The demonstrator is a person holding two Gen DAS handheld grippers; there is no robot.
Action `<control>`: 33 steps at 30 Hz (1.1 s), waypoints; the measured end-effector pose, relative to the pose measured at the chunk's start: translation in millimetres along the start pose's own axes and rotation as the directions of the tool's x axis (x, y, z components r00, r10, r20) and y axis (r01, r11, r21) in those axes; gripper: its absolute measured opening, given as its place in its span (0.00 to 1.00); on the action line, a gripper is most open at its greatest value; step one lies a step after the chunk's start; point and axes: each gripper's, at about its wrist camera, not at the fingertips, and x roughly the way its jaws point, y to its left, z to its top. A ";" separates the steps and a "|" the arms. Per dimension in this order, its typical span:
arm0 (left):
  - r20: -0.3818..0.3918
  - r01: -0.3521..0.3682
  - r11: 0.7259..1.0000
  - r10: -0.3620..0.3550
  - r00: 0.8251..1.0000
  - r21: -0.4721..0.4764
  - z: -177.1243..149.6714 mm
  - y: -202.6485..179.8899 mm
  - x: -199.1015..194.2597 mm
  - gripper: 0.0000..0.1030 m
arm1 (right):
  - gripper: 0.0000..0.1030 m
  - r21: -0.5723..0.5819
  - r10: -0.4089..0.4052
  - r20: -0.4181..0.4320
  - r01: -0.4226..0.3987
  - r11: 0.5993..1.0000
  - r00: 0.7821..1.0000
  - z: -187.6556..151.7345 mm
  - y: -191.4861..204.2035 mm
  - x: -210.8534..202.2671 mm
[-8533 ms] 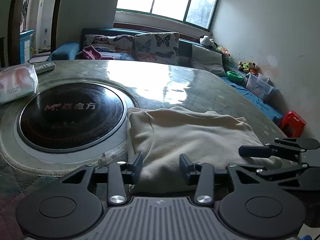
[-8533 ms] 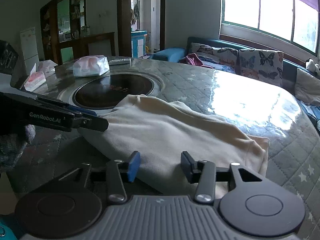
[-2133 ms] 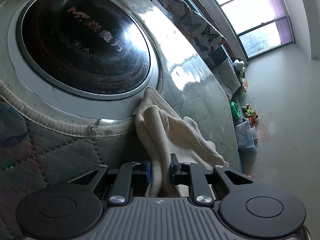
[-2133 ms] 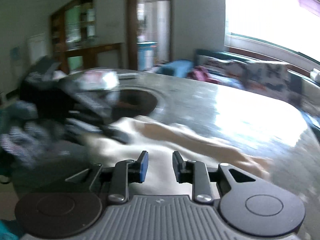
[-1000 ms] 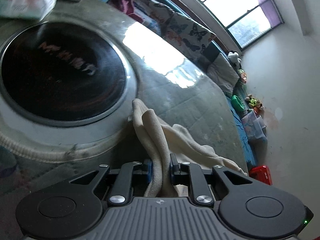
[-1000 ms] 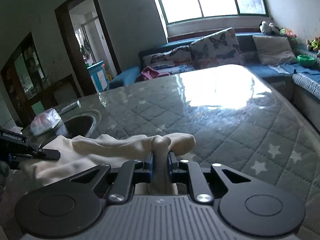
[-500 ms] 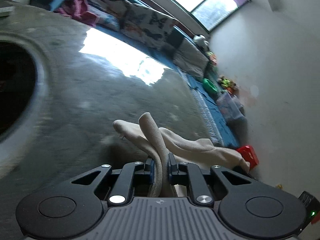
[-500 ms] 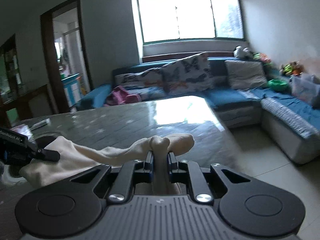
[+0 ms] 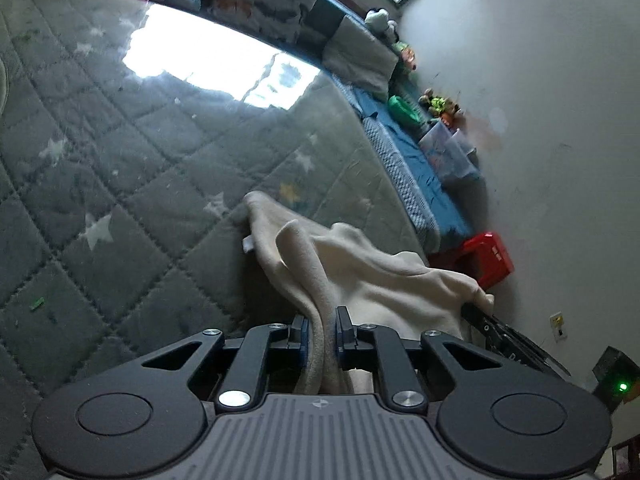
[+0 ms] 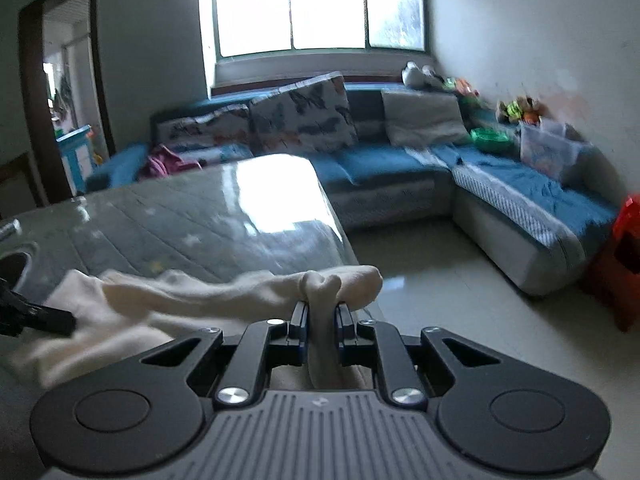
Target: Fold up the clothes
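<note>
A bright window (image 10: pixel 318 8) is seen at the upper centre, its glare thrown on the quilted grey table (image 10: pixel 192 224) at lower left. A blue corner sofa (image 10: pixel 400 168) is set below it, a red stool (image 10: pixel 624 264) at the right edge, pale floor tiles (image 10: pixel 440 280) between.

A glass-topped table (image 9: pixel 132 184) with grey star-quilted cover bears a cream garment (image 9: pixel 360 272) near its edge

A home living room: blue corner sofa (image 10: pixel 400 168) with butterfly cushions (image 10: pixel 302 114), toys (image 10: pixel 520 110).
</note>
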 end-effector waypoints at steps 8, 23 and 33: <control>-0.072 -0.014 0.999 0.018 0.997 0.051 -4.0 8.8 -0.5 0.18 | 0.18 -0.014 -0.002 -0.076 0.001 1.000 0.997 -14.6 -1.8 -1.8; 0.047 -0.011 0.986 0.003 0.999 0.169 20.9 -20.7 -18.2 0.24 | 0.23 -0.012 0.052 -0.011 -0.052 0.999 0.999 -1.0 14.1 -9.5; -0.036 0.019 0.979 -0.012 0.999 0.204 24.3 -39.9 34.8 0.24 | 0.24 -0.023 0.069 -0.039 -0.070 0.997 0.997 -1.3 36.1 17.9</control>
